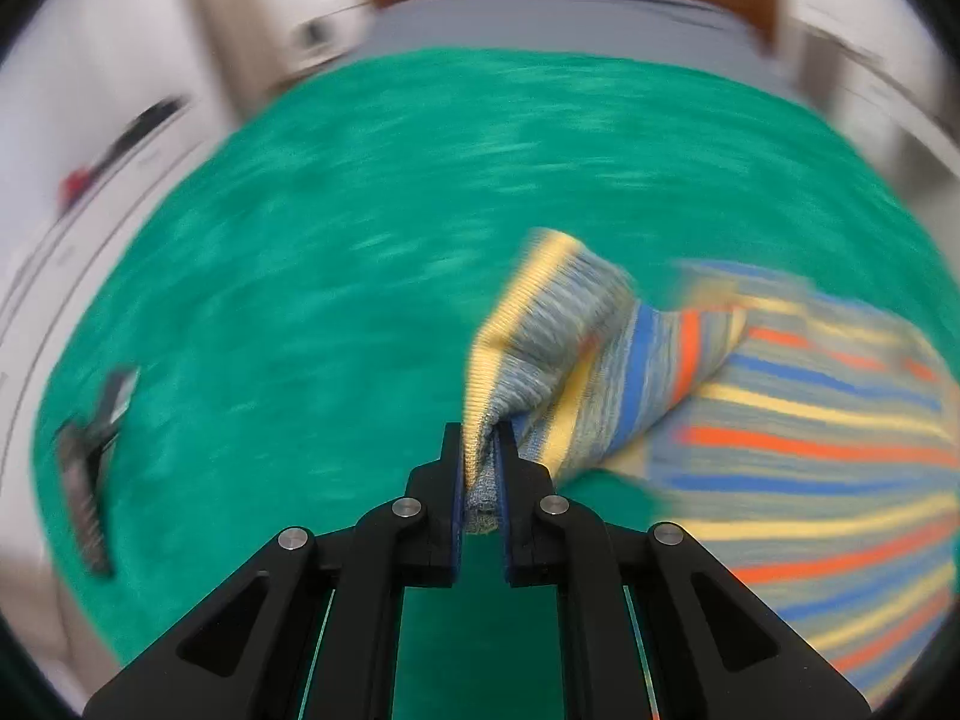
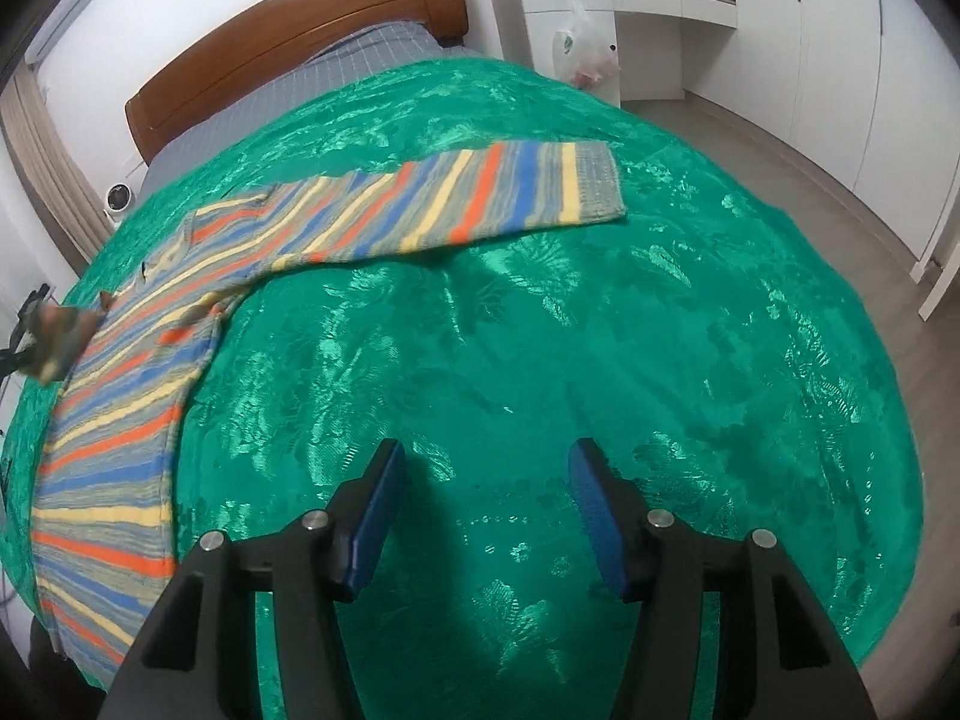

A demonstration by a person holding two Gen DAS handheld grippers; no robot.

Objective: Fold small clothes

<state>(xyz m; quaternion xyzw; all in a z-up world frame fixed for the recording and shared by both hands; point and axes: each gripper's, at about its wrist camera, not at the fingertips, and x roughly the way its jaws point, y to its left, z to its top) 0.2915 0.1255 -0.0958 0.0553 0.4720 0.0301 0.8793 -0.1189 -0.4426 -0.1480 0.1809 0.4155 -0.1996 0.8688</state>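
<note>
Between the blue pads of the left tool (image 1: 485, 468) a sleeve cuff (image 1: 528, 324) is being pinched: the jaws are standing narrow, clamped on a bunched fold of grey knit. From the left wrist view, the striped sweater (image 1: 810, 450) is lying off to the right of that tool, its body filling the lower right of the frame, and the held sleeve is running up and away from the pads before bending back toward the body. The picture is smeared, so the finer lie of the cloth is hard to call. Everything is resting on the green bedspread (image 1: 300, 270), and a dark object I cannot identify is sitting at its left edge.

Over on the right wrist view, the right tool (image 2: 483, 516) is hanging with its jaws wide and nothing between them, only bare green bedspread (image 2: 600, 330) underneath. The striped sweater (image 2: 150, 372) is lying to the left of this tool, its body running lengthwise down the left side of the frame, hem nearest the camera. The other sleeve (image 2: 456, 198) is stretching flat from the shoulder out to the right, its long axis crossing ahead of the tool, its grey cuff pointing right, toward the far edge of the bed. That sleeve is well apart from the pads, up ahead and slightly left. I'm judging the right tool the nearer one for that free cuff, and reaching it is calling for a move forward along the tool's own line.
</note>
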